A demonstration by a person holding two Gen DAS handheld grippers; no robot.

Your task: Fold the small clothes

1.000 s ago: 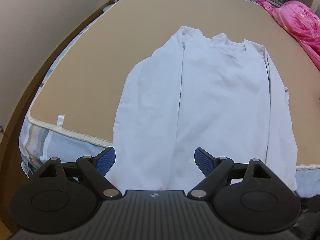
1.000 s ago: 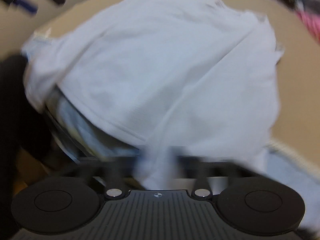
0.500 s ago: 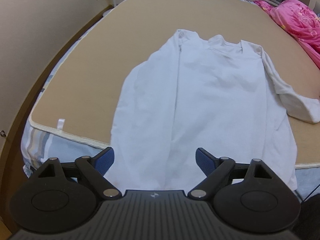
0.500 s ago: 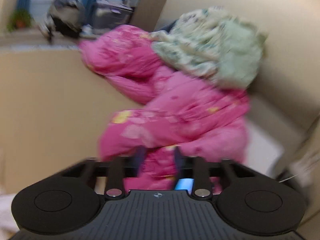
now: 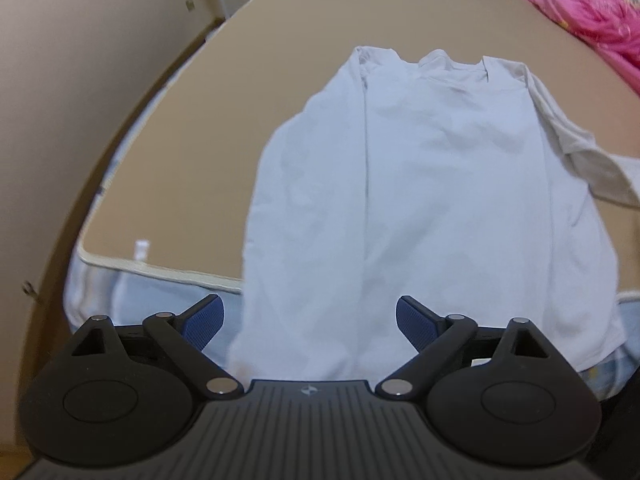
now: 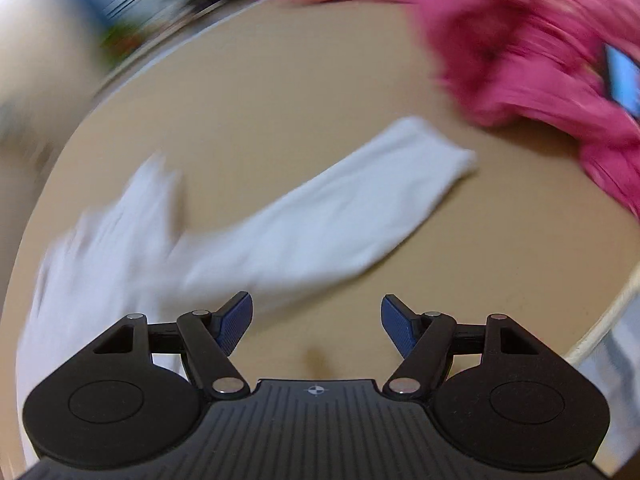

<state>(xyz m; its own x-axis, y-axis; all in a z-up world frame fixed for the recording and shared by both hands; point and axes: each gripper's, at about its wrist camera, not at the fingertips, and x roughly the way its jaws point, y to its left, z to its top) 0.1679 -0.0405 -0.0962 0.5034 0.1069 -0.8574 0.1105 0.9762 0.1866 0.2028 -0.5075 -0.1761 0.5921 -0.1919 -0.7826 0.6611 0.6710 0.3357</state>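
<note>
A white long-sleeved shirt (image 5: 432,200) lies flat on the tan bed cover (image 5: 280,60), collar far, hem hanging over the near edge. Its left sleeve lies along the body. Its right sleeve (image 5: 592,160) is spread out to the right and also shows in the blurred right wrist view (image 6: 340,220). My left gripper (image 5: 310,320) is open and empty above the hem. My right gripper (image 6: 316,320) is open and empty just short of the spread sleeve.
A pink quilt (image 5: 592,12) is bunched at the far right of the bed and shows in the right wrist view (image 6: 540,48). A wall (image 5: 80,80) runs along the left side. The bed's piped near edge (image 5: 160,268) crosses below the shirt.
The right sleeve was pulled from along the body out to the right and let go. My right gripper has opened and swung back toward the sleeve. My left gripper barely moved.
</note>
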